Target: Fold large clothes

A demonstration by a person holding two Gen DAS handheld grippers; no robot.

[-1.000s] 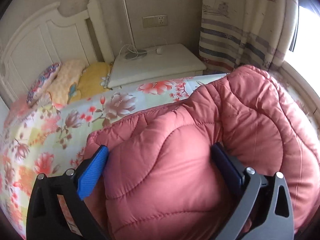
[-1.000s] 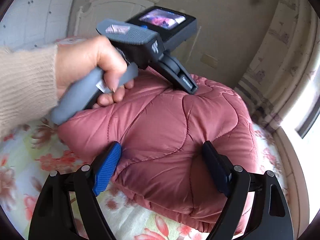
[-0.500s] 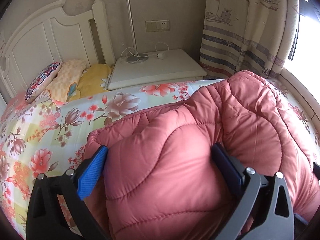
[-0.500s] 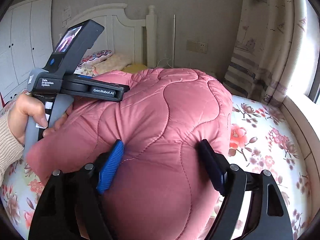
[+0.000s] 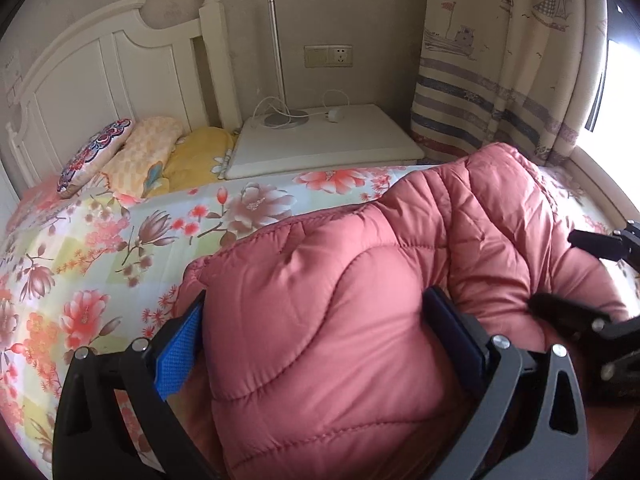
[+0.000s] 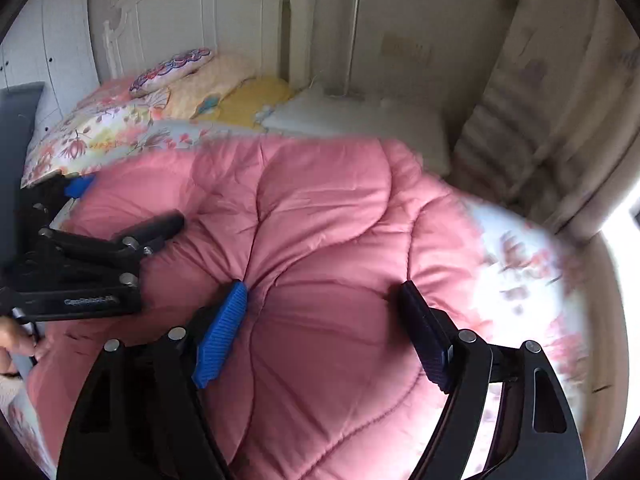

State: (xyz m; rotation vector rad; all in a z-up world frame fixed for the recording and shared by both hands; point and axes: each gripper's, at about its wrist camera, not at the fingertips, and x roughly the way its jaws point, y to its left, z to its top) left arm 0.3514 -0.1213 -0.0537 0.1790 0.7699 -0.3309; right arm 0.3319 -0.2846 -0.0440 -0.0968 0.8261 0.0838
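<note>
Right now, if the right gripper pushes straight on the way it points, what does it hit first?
The pink padded jacket. The right gripper already has a thick fold of it between its jaws, which press into the padding, so there is no free travel. The flowered bedsheet lies beyond; how far is unclear.

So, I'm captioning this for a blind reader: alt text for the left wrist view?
The left gripper clamps a puffy pink quilted coat on a floral bedsheet; pillows, white headboard and nightstand lie behind.
</note>
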